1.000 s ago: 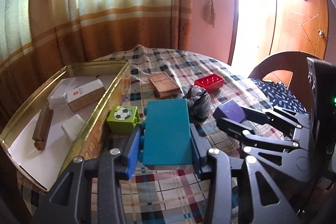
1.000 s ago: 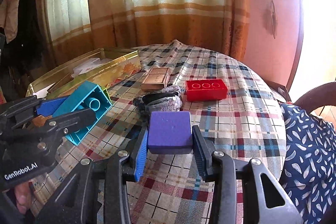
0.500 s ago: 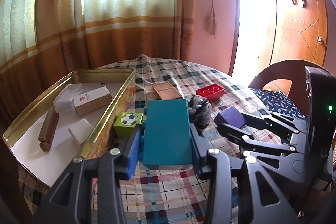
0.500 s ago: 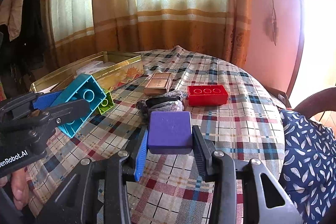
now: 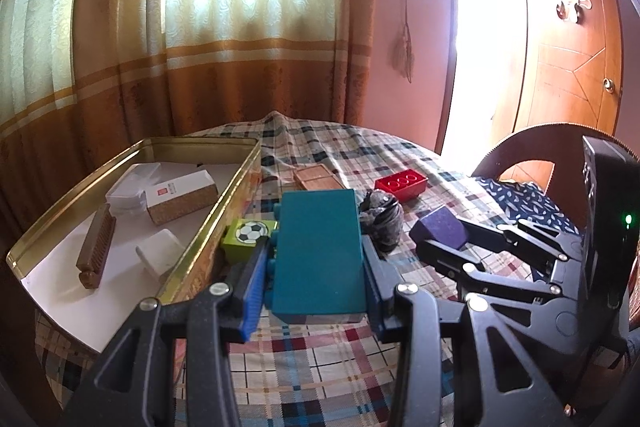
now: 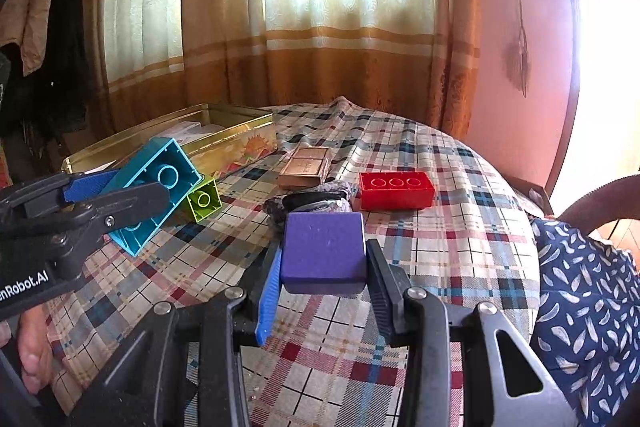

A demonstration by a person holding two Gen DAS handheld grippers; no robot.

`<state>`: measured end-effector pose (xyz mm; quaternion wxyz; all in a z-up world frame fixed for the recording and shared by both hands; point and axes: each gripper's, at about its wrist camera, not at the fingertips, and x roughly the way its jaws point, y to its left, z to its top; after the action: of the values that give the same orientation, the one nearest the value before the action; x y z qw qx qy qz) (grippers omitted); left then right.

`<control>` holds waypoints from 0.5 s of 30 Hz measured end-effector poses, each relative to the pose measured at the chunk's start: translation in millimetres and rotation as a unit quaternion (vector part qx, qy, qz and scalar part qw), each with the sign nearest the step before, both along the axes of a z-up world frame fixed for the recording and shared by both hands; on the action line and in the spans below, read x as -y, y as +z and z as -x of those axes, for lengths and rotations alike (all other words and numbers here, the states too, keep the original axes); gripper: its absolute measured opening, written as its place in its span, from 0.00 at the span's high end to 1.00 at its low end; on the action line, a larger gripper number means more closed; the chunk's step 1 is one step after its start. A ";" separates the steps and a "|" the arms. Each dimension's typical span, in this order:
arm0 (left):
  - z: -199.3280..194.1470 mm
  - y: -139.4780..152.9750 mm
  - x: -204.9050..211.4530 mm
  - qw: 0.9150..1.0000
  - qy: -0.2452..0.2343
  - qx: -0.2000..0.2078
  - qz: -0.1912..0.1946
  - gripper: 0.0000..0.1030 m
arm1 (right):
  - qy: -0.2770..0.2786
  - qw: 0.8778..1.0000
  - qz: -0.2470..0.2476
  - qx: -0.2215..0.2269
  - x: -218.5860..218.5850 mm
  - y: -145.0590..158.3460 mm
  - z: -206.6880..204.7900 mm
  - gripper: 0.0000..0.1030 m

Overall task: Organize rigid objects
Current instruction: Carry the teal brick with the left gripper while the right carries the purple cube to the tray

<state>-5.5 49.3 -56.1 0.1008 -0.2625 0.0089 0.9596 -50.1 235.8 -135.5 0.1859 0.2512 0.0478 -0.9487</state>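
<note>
The left gripper (image 5: 316, 267) is holding the big teal block (image 5: 318, 251) tight between its fingers (image 5: 252, 287), up above the checked worktop (image 5: 312, 363), just beside the gold tin tray (image 5: 208, 223). The right gripper (image 6: 324, 279) is squeezing the purple block (image 6: 324, 251) between its fingers (image 6: 270, 291), also up off the cloth. A small green block (image 5: 248, 239) with a soccer ball is sitting next to the tray. A red block (image 6: 396, 189), a brown flat box (image 6: 306, 171) and a dark bundle (image 6: 308, 201) are lying farther back.
</note>
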 end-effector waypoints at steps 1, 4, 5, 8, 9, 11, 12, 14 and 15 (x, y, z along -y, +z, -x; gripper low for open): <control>0.1 0.0 -0.1 1.000 -0.001 0.000 0.000 0.60 | 0.001 1.000 0.000 -0.001 0.1 0.2 -0.3 0.59; -0.7 0.9 0.1 1.000 -0.001 -0.001 0.001 0.60 | 0.004 1.000 0.003 -0.004 -0.9 0.0 -0.5 0.59; -0.9 1.0 0.2 1.000 -0.001 -0.002 0.001 0.60 | 0.005 1.000 0.003 -0.005 -1.2 0.1 -0.7 0.59; -1.1 1.3 0.8 1.000 -0.001 -0.003 0.000 0.60 | 0.007 1.000 0.001 -0.008 -0.5 0.3 -0.7 0.59; -1.5 1.5 0.4 1.000 -0.001 -0.003 -0.001 0.60 | 0.007 1.000 0.001 -0.009 -0.6 0.4 -0.8 0.59; -2.0 1.8 0.6 1.000 0.000 -0.005 -0.001 0.60 | 0.007 1.000 0.002 -0.011 -0.7 0.5 -1.3 0.59; -2.7 2.1 0.8 1.000 0.000 -0.006 -0.001 0.60 | 0.007 1.000 0.002 -0.012 -0.7 0.4 -1.7 0.59; -2.7 2.2 0.8 1.000 0.002 -0.008 -0.002 0.60 | 0.007 1.000 0.001 -0.015 -0.8 0.3 -2.0 0.59; -2.8 2.2 1.2 1.000 0.003 -0.008 -0.003 0.60 | 0.008 1.000 0.001 -0.016 -0.7 0.3 -2.2 0.59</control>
<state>-2.7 48.1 -53.8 0.0992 -0.2541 0.0060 0.9621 -47.9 236.5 -135.2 0.1927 0.2353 0.0521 -0.9512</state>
